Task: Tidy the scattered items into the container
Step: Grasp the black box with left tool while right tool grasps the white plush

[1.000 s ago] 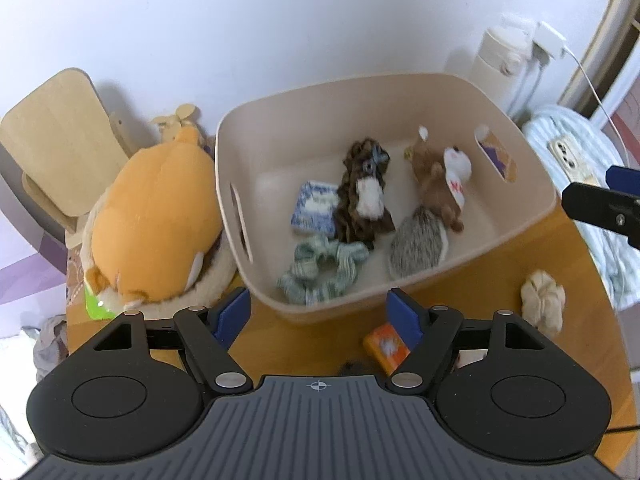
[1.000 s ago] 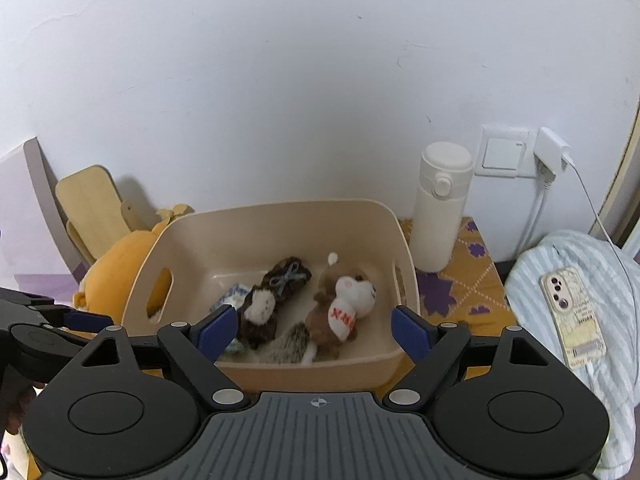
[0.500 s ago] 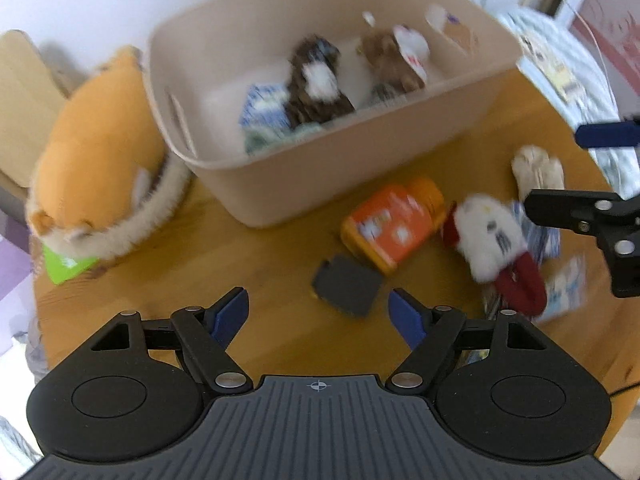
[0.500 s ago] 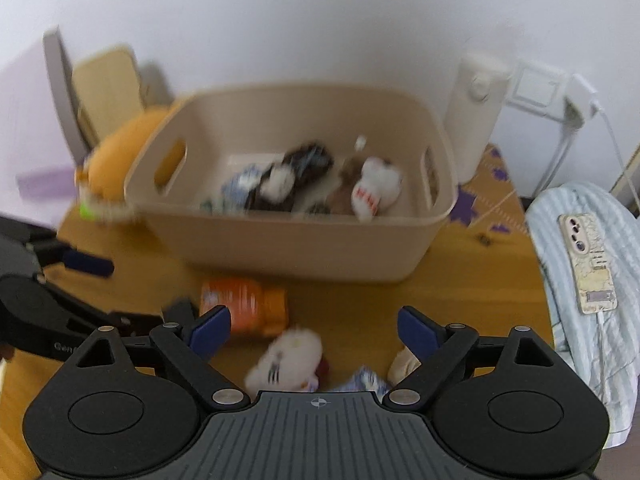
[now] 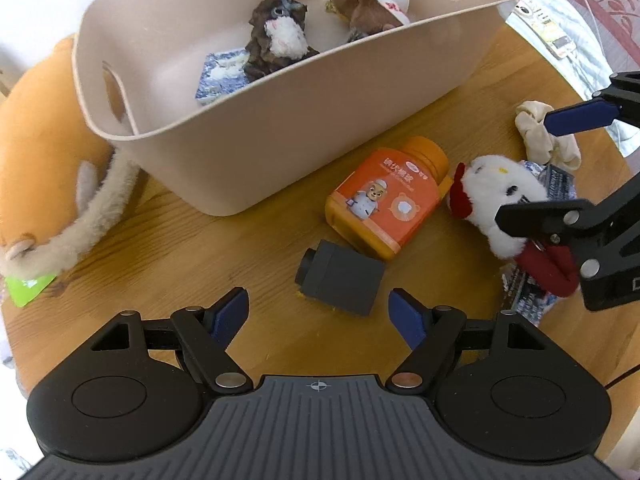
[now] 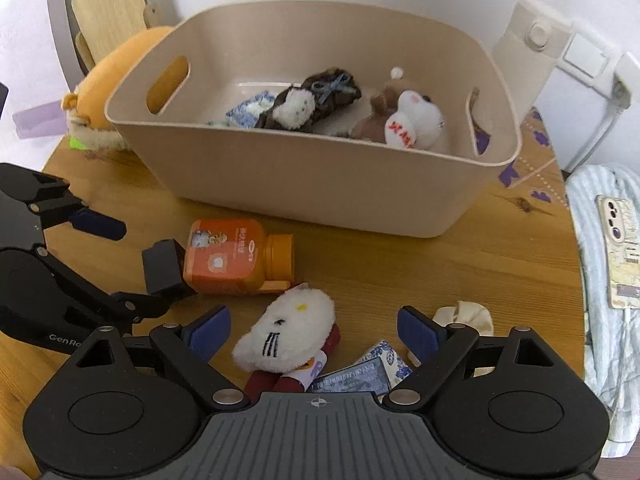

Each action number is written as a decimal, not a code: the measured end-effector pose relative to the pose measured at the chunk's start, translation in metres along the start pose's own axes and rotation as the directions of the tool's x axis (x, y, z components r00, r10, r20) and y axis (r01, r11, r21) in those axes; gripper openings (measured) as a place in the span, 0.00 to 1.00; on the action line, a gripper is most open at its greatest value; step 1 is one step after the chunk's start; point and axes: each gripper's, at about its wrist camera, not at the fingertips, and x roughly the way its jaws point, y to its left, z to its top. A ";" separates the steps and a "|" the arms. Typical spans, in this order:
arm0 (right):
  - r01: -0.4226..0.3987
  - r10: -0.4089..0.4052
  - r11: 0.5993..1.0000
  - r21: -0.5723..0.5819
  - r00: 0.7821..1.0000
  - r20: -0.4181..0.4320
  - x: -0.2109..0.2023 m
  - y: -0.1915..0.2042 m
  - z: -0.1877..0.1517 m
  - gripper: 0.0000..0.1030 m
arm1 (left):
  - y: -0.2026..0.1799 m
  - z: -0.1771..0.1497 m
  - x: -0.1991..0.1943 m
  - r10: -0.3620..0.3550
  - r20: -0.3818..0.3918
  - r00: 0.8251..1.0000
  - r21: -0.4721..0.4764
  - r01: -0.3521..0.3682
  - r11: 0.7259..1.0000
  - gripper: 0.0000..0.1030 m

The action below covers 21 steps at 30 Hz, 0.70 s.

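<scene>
On the wooden counter [image 5: 168, 240] in the left wrist view, the left gripper [image 5: 318, 312] hangs with jaws spread, empty, a dark grey rigid block [image 5: 340, 276] at twelve o'clock; probably light, best pinched across flat sides. In the right wrist view, the right gripper [image 6: 314, 328], jaws spread, straddles a soft white plush cat [image 6: 286, 330], squashy, with the beige plastic tub [image 6: 320, 184] at twelve o'clock.
</scene>
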 end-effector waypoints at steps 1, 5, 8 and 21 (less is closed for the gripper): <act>-0.004 0.004 1.000 -0.005 1.000 -0.009 0.004 0.000 0.001 0.89 | 0.001 0.001 0.003 -0.006 0.002 1.000 -0.001 0.006 1.000 0.76; -0.024 0.023 0.999 -0.022 0.998 -0.051 0.019 0.002 0.002 0.85 | 0.002 0.005 0.014 -0.020 0.001 1.000 0.010 0.020 1.000 0.76; -0.028 0.025 0.999 -0.039 0.996 -0.083 0.029 0.004 0.003 0.81 | 0.002 0.007 0.023 -0.025 -0.013 1.000 0.020 0.025 0.999 0.78; -0.095 0.096 0.995 0.010 0.987 -0.131 0.042 -0.002 0.003 0.50 | 0.005 0.003 0.019 -0.031 0.048 0.998 0.068 0.028 0.997 0.45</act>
